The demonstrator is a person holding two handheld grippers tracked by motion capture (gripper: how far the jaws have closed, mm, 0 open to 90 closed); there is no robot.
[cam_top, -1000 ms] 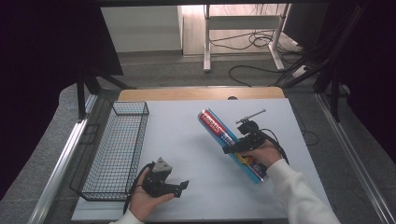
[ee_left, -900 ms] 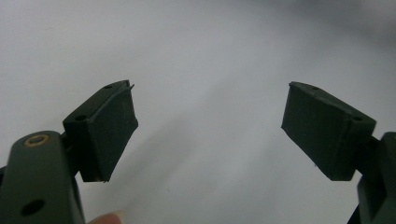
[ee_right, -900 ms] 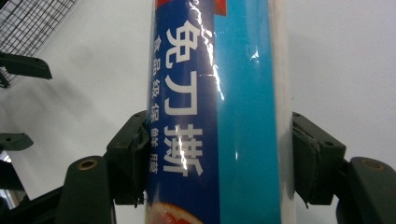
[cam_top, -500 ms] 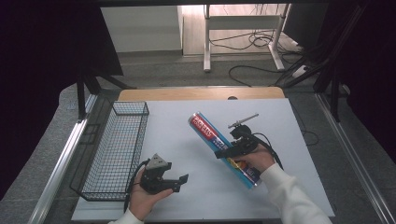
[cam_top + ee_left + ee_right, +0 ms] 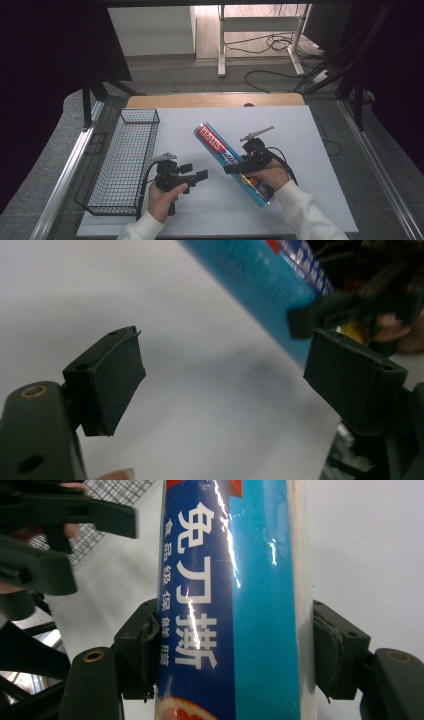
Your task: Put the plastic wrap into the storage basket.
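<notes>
Wire basket (image 5: 120, 160) beside gaping left hand-held gripper (image 5: 192, 176); right hand-held gripper (image 5: 239, 167) clamping box (image 5: 225, 155)

A lab or test room: a white-topped table (image 5: 320, 150) ringed by dark curtains (image 5: 45, 75), cables (image 5: 280, 45) trailing over grey floor beyond a white desk frame (image 5: 260, 30).

A black wire basket (image 5: 120, 165) is seen at the left edge of the white worktop (image 5: 310, 150). Beyond the worktop, a white metal frame (image 5: 260, 30) and loose cables (image 5: 270, 45) are seen on the floor.
</notes>
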